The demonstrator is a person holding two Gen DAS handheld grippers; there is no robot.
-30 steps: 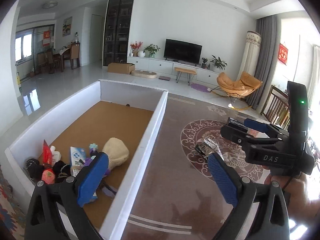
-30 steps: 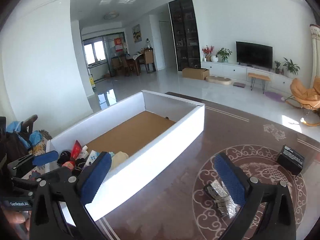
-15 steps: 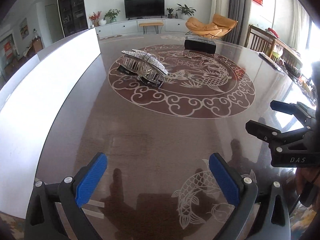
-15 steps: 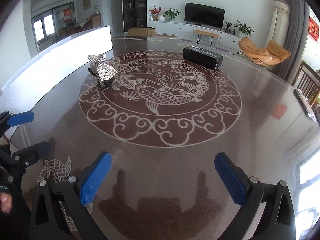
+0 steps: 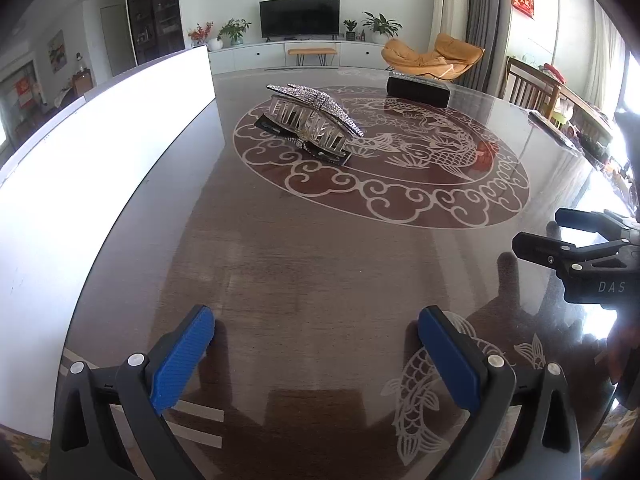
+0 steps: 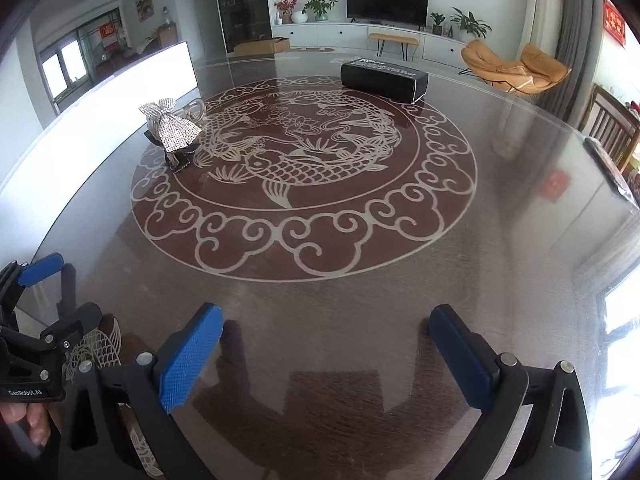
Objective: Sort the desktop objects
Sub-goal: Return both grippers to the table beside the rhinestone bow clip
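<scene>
A rhinestone hair claw clip (image 5: 310, 118) lies on the dark patterned table (image 5: 320, 248), also seen as the sparkly clip (image 6: 172, 128) in the right wrist view. Farther back sits a black oblong box (image 6: 384, 79), the same box (image 5: 418, 90) in the left wrist view. My left gripper (image 5: 316, 340) hovers low near the table's front edge, open and empty, well short of the clip. My right gripper (image 6: 326, 340) is also open and empty, to the right of the left one. Each gripper shows at the other view's edge: right gripper (image 5: 568, 240), left gripper (image 6: 40, 304).
A tall white box wall (image 5: 100, 152) runs along the table's left side; its inside is hidden. A wooden chair (image 5: 532, 88) stands at the far right edge. Beyond the table are a TV unit and an orange lounge chair (image 6: 516, 68).
Both grippers came down from over the white box to low over the table's front. Over the last half second they edged slightly closer to the clip. Both stayed open.
</scene>
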